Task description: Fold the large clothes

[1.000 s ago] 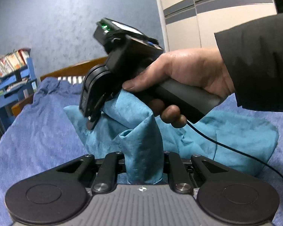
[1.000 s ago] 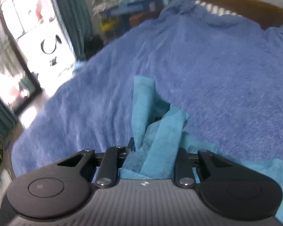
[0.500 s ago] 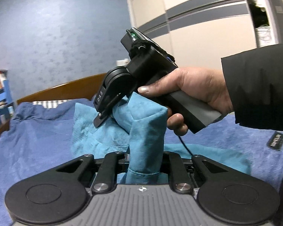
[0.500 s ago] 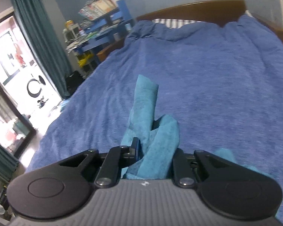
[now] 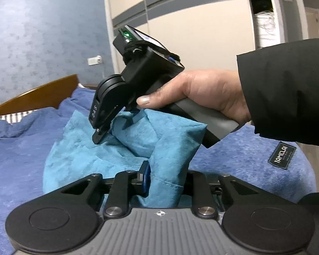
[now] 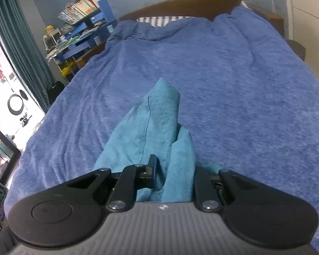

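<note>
Surface: bed covered with a blue blanket, fairly smooth, light creases toward the head end. Wooden headboard at the far end, with a striped pillow edge showing above the blanket. A black label is sewn on the blanket near its foot corner.

Room: mottled blue wall; cream wardrobe doors with grey bands at right of the left wrist view. Right wrist view shows a blue shelf stacked with books, a teal curtain and a bright doorway at far left.

Task thing: teal garment, bunched, lifted above the blanket between both tools, lower part draping down toward the bed.

Left tool: clenched on a thick fold of the garment, cloth filling the gap between its fingers.

Right tool: likewise clamped on the garment, a peak of cloth standing up ahead of it. From the left wrist view, it is held by a hand in a black sleeve, thumb along the grip, tool tilted down and to the left.
</note>
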A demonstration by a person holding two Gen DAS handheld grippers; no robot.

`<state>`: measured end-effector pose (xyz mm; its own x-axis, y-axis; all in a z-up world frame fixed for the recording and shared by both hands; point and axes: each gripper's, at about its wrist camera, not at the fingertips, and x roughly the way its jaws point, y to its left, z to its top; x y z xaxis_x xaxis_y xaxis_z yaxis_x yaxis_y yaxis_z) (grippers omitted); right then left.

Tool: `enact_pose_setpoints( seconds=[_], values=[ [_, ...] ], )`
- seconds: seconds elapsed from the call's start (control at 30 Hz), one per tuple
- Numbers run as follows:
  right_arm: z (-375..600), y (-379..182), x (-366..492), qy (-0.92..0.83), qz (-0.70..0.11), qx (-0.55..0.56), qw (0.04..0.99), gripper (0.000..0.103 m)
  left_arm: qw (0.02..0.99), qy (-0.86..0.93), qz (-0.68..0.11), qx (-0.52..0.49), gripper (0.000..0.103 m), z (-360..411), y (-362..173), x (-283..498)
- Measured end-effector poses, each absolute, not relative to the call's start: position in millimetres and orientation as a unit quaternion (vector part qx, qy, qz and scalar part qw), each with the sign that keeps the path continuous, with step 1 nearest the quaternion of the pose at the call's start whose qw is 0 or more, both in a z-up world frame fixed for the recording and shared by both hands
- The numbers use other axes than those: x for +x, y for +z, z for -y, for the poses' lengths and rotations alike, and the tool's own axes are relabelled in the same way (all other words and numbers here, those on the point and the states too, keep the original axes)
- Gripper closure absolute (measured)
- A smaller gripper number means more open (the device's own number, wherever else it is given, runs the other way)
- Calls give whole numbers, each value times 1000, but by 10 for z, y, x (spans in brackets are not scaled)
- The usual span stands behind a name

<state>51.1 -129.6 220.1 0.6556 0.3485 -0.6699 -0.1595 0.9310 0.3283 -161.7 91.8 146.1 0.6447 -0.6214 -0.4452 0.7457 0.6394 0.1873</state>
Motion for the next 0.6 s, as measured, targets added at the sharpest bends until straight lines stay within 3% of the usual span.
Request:
enact_pose_setpoints(
  seconds=[0.23,0.4,0.6],
  values=[
    [1632,1930,493,116,-407,105,900,91,873,-409,-190,184,77,-484,1214,-1586],
    [1846,1547,528,99,-425,98,894,91,856,-430,-217,188,69,-181,961,-1478],
    [1970,1167,582,92,-411,115,900,91,852,-443,-233,154,61,-393,954,-1599]
  ],
)
